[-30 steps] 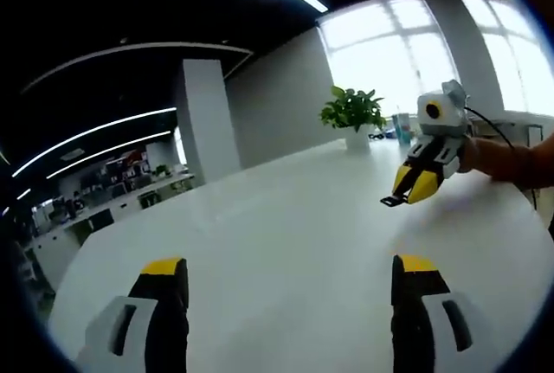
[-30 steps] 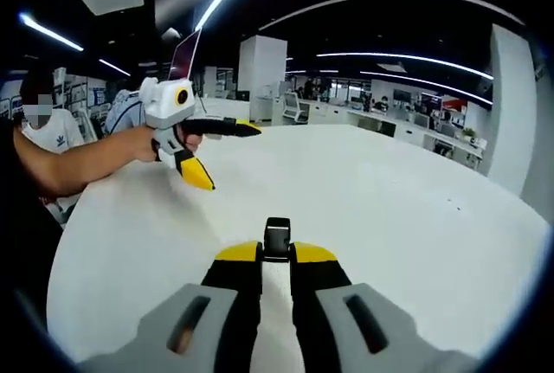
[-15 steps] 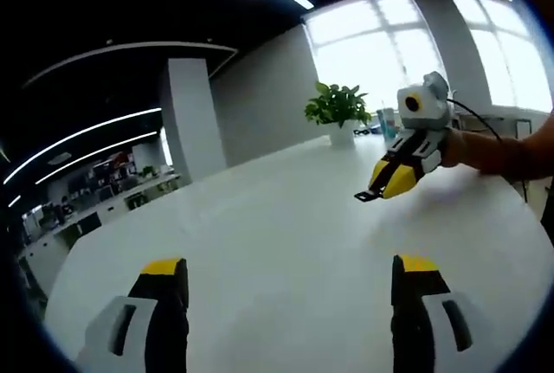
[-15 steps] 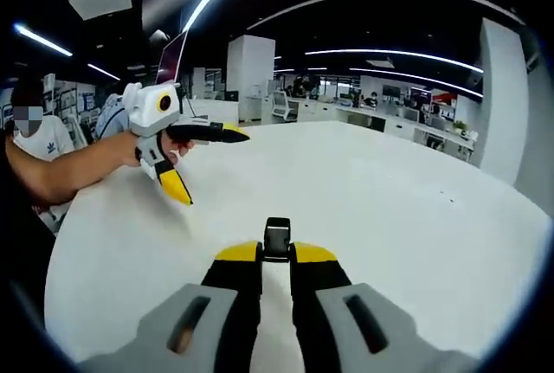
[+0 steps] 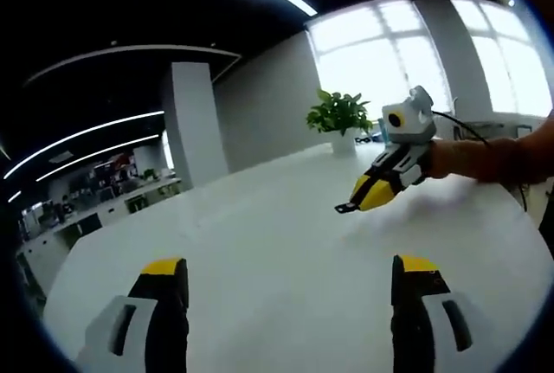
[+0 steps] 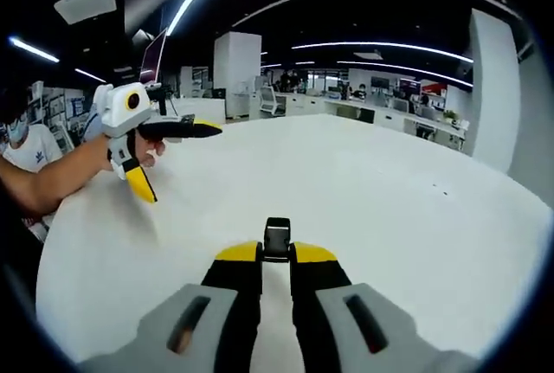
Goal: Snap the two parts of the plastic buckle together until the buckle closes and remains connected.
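— White table (image 6: 415, 243) spreads under both tools, with an office behind it. What sits nearest in the right gripper view?

— The right gripper (image 6: 277, 254), its yellow-tipped jaws pressed together on a small black buckle part (image 6: 278, 239). The piece stands up out of the tips, just above the tabletop.

— And in the left gripper view?

— The left gripper (image 5: 290, 266) has its jaws wide apart with nothing between them. Beyond them the right gripper (image 5: 370, 193) comes in from the right, held by a person's hand (image 5: 446, 158), and the black buckle part (image 5: 346, 208) pokes out of its tip over the table.

— Does the left gripper show from the other side?

— Yes, at the left of the right gripper view (image 6: 171, 158), spread open in a person's hand (image 6: 138, 150), well apart from the buckle part.

— Any writing to read?

— None that I can make out. Farther off stand a potted plant (image 5: 342, 115) by bright windows (image 5: 415, 48), a white pillar (image 5: 190, 122), desks (image 6: 389, 118) and ceiling light strips (image 6: 372, 44).
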`<control>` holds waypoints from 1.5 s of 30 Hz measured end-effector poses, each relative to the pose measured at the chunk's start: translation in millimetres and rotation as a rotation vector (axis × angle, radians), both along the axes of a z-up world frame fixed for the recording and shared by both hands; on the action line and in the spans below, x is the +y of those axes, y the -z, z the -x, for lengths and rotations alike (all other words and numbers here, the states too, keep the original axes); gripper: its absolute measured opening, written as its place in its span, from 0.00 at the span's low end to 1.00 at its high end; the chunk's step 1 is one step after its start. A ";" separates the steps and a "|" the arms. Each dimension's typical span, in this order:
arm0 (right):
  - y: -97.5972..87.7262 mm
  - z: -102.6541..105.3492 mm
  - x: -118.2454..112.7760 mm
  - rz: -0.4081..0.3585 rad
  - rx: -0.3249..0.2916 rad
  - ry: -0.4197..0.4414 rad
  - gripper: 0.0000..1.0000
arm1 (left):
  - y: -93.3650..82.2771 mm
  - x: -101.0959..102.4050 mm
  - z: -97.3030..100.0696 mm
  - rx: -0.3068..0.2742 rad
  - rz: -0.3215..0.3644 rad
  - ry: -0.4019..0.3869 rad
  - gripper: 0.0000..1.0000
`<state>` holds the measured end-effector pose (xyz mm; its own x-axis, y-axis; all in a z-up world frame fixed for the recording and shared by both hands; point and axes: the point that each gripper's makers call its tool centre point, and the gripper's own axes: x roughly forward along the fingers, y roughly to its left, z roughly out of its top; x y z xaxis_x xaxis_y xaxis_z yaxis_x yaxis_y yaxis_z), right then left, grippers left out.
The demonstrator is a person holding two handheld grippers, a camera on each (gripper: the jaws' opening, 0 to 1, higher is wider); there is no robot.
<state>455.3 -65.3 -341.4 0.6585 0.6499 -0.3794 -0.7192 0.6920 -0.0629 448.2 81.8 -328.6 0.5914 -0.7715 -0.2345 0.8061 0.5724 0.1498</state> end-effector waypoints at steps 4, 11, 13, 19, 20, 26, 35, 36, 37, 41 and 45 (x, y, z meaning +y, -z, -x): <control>-2.8 -5.1 4.7 0.000 -0.005 0.007 0.10 | -3.3 2.0 -1.3 0.002 0.014 -0.005 0.99; -6.0 -18.0 7.3 -0.010 0.005 0.027 0.10 | -2.2 1.7 -1.9 0.004 0.005 -0.006 0.99; -7.4 -24.1 5.2 -0.019 0.007 0.039 0.10 | -3.5 2.3 -1.9 0.001 0.008 -0.006 0.99; -1.9 -30.7 2.5 -0.017 0.020 0.056 0.10 | -5.5 4.1 -4.6 -0.008 0.010 -0.017 0.99; -1.8 -30.1 2.4 -0.015 0.021 0.055 0.10 | -6.0 4.0 -4.6 -0.010 0.011 -0.018 0.99; -3.2 -30.5 4.6 -0.013 0.016 0.059 0.10 | -2.8 -1.2 -0.8 0.003 0.007 -0.004 0.99; -5.2 -40.0 15.6 -0.024 0.020 0.061 0.10 | -4.1 -3.1 0.8 -0.006 0.005 0.000 0.99; -5.8 -41.2 15.6 -0.025 0.018 0.065 0.10 | -3.9 -3.0 0.9 -0.004 0.005 -0.001 0.99; -6.1 -42.3 15.4 -0.025 0.016 0.069 0.10 | -3.6 -2.4 0.3 -0.002 0.006 -0.006 0.99; -4.5 -46.3 16.2 -0.029 0.021 0.076 0.10 | -2.5 -1.5 -0.6 0.003 0.007 -0.011 0.99; -1.9 -47.7 12.3 -0.037 0.041 0.084 0.10 | -1.8 -2.5 -0.4 0.006 0.011 -0.009 0.99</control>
